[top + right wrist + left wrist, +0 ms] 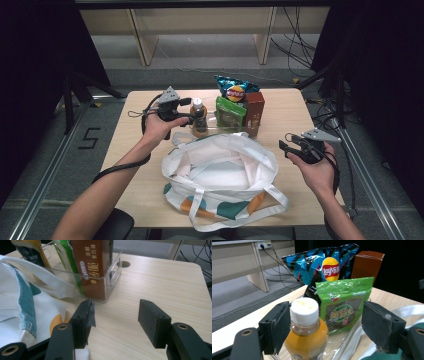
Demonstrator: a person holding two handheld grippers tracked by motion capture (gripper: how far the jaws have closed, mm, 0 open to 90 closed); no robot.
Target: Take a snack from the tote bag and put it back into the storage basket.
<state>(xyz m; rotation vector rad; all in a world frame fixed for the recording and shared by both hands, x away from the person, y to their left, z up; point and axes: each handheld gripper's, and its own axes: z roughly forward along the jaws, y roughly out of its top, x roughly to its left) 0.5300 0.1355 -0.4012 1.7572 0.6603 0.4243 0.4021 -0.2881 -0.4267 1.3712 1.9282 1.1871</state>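
A: Why does the left gripper [322,327] sit there?
B: Its fingers stand wide around the bottle [305,332] in the clear tray [110,277], not pressing yet.
A: The right gripper [115,320]?
B: Open, empty, waiting beside the tote bag [220,175].

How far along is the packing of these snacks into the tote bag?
Done: nothing yet; the tote bag lies open and looks empty. In hand: the left hand-held gripper has its jaws open around the orange drink bottle, one pad at the neck, not clamped. Left: bottle, chips bag, green packet and brown box remain in the clear bin. The right hand-held gripper waits open.
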